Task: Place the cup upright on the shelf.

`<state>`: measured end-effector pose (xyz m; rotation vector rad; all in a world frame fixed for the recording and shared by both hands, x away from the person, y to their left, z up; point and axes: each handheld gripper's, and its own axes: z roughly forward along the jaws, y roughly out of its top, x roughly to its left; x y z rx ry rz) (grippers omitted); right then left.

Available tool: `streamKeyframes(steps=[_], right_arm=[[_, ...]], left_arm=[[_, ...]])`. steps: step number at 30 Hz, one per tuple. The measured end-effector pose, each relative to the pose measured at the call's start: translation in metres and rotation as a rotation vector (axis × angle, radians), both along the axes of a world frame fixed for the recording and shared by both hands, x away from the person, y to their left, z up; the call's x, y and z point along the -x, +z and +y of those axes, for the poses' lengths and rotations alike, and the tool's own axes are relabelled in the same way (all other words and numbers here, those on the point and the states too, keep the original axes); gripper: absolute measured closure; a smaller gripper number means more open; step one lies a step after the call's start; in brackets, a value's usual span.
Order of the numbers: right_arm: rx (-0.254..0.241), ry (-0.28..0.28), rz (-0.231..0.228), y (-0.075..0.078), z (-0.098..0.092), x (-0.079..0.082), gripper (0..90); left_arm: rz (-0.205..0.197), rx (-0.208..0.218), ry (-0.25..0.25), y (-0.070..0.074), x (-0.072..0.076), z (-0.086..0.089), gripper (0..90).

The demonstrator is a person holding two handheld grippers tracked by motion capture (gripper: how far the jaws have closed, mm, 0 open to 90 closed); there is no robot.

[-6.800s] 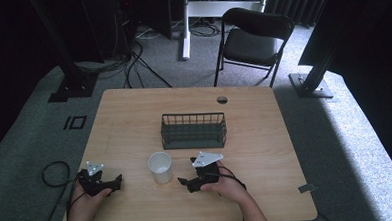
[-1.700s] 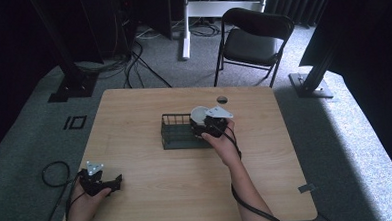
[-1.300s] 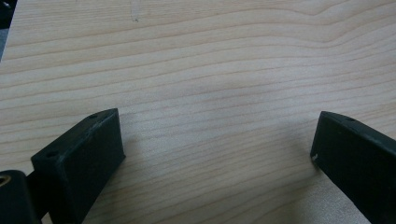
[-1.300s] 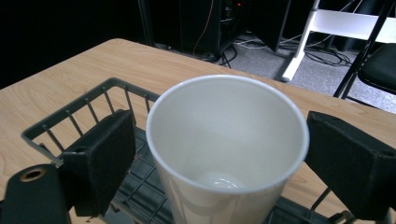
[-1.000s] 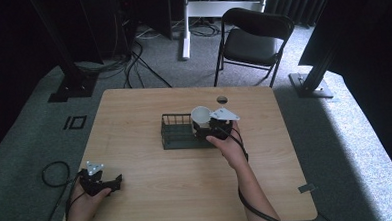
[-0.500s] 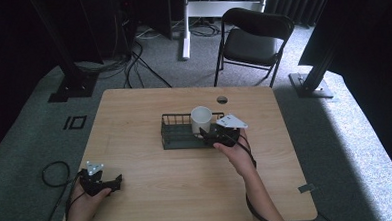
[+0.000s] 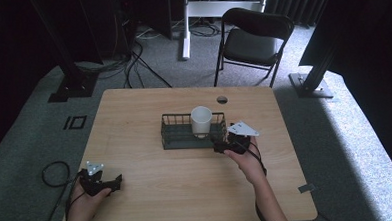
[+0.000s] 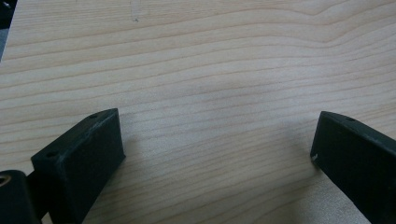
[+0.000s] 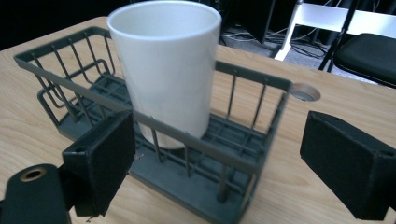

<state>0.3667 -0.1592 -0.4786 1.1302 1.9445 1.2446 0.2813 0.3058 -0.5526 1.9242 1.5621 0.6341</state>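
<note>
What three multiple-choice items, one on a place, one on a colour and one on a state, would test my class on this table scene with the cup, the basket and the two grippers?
1. Where does the white cup stand?
A. Inside the wire basket
B. On the bare table beside the basket
C. On the chair

2. What colour is the basket?
A. White
B. Dark grey
C. Red

3. How do the jaws of the right gripper stand?
A. Shut on the cup
B. Shut on the basket's rim
C. Open, holding nothing

Answers:
1 A, the right gripper view shows the cup upright on the basket's floor, behind its bars.
2 B, its wires and floor look dark grey in both views.
3 C, the two jaws stand wide apart in front of the basket, clear of the cup.
</note>
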Motion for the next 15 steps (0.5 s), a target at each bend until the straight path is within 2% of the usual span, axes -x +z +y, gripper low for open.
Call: streamKeyframes(steps=[4,15], right_arm=[[0.005,-0.01,0.001,-0.005,-0.008,0.004,10.4],[0.021,-0.041,0.045,-0.029,-0.028,0.013,10.4]], left_arm=[[0.0,0.0,0.0,0.0,0.0,0.0,2.8],[0.001,-0.001,-0.001,0.0,0.0,0.0,2.9]])
